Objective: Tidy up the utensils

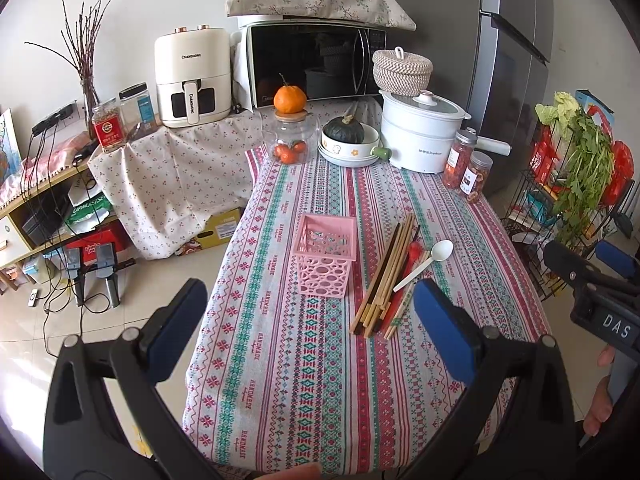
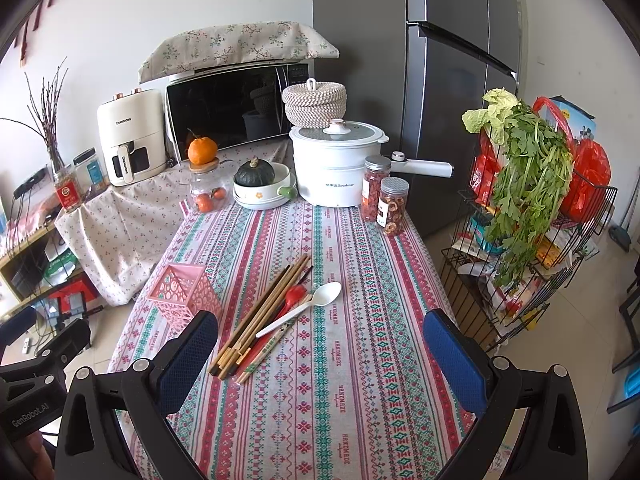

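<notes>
Both tongs hover above the near end of the surface point(image 2: 340, 380), which is covered in a striped patterned cloth. Left tongs point(image 1: 310, 332): spread wide, holding nothing. Right tongs point(image 2: 320, 356): likewise spread wide and holding nothing.

Pink perforated basket point(image 1: 326, 258) stands upright mid-surface, well apart from both tongs. Just right of it, not touching, lies a loose bundle of chopsticks point(image 1: 384, 276), mixed light and dark, fanned slightly at the near ends. A red spoon point(image 2: 292, 296) lies among them, mostly covered. A white spoon point(image 1: 424, 264) rests across the bundle, bowl pointing to the far right.

Far end: white electric pot point(image 2: 336, 168), bowl with a dark green squash point(image 2: 254, 174), glass jar topped by an orange point(image 2: 202, 152).
</notes>
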`<state>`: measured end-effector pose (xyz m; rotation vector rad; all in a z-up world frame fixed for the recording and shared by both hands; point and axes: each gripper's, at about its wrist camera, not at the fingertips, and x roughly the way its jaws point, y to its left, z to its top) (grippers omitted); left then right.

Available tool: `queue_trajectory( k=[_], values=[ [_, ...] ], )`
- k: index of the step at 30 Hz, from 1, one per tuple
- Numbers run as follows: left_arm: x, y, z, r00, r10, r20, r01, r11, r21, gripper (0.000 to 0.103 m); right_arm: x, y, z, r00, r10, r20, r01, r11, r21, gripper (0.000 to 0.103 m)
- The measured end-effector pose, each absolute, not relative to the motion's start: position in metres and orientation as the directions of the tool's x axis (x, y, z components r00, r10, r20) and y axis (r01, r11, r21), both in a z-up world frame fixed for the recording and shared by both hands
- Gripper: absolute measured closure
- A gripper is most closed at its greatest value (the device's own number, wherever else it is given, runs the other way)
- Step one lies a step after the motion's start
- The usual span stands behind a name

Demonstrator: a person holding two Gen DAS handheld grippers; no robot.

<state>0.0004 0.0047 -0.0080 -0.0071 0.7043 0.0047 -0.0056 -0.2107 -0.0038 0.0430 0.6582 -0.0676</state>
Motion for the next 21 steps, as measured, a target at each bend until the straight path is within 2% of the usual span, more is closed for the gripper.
queue_trajectory(
  k=[21],
  values=[
    [0.009, 0.003, -0.014, 0.762, -0.003, -0.648, -0.002, 1.0, -0.007, 0.0, 0.005, -0.214, -0.011, 0.766, -0.042, -0.641, 0.084, 0.996, 0.034, 0.0]
  ],
)
